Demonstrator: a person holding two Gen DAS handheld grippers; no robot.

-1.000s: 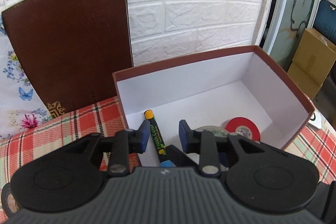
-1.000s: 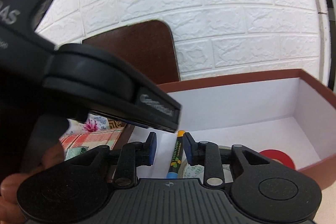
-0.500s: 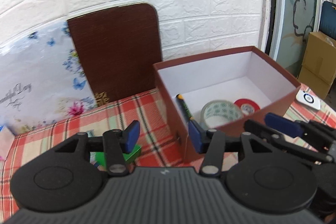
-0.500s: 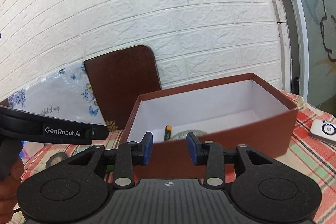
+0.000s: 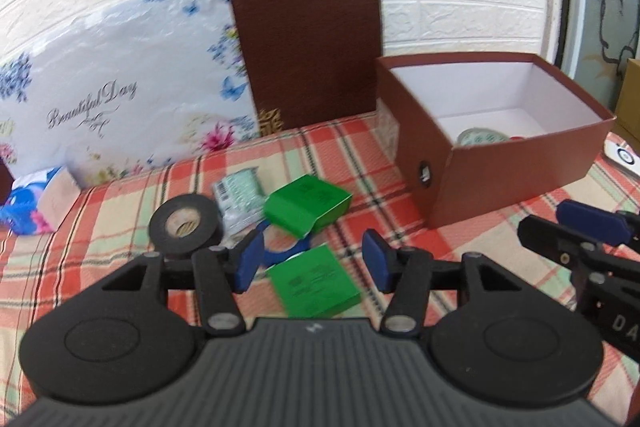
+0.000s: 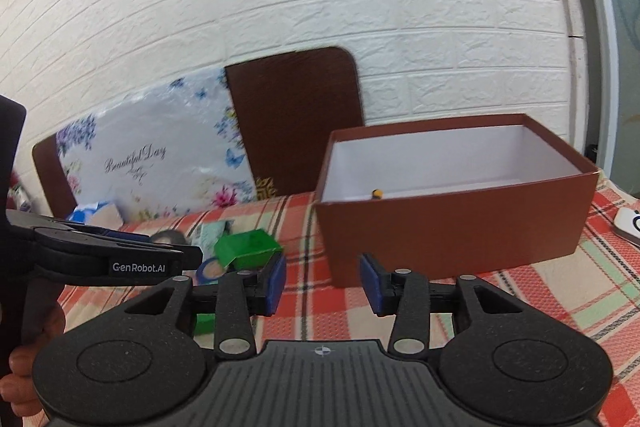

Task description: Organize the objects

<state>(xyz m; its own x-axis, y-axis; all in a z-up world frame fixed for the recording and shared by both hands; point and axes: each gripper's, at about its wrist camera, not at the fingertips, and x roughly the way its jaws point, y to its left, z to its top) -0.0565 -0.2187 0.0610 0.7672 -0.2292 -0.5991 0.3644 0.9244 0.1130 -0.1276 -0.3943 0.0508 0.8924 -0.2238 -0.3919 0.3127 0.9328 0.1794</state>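
1. Hovering at the bottom centre of the left wrist view, the left gripper [image 5: 311, 267] has its blue pads parted with nothing between them; its jaws have just been opening. The right gripper [image 6: 322, 283], bottom centre of its own view, is likewise spread and empty, its jaws also just opening.

2. Just beyond the left gripper, in the middle of the frame, a flat green packet [image 5: 316, 287] lies on the plaid tablecloth [image 5: 120, 203]. Above it a blue tape ring [image 5: 280, 247] sits partly under a green box [image 5: 306, 205].

3. A black tape roll [image 5: 186, 225] lies to the left, touching a pale patterned packet [image 5: 238, 195]. Risk: these items crowd together, so a pad coming down on one would probably nudge a neighbour or catch two at once.

4. At the right edge of the left view the right gripper's fingers intrude; both tools working this cluster could collide.

5. Farther back at right stands the brown box [image 5: 520, 163], open-topped, holding a patterned tape roll [image 5: 482, 138]; a marker tip [image 6: 376, 193] shows in the right view. Its near wall is tall, so a low carry would likely strike the rim.

6. Open cloth lies between the cluster and the box, giving room to travel. Behind, a floral board [image 5: 120, 99] and brown board [image 5: 308, 47] lean on the white brick wall, closing off the back.
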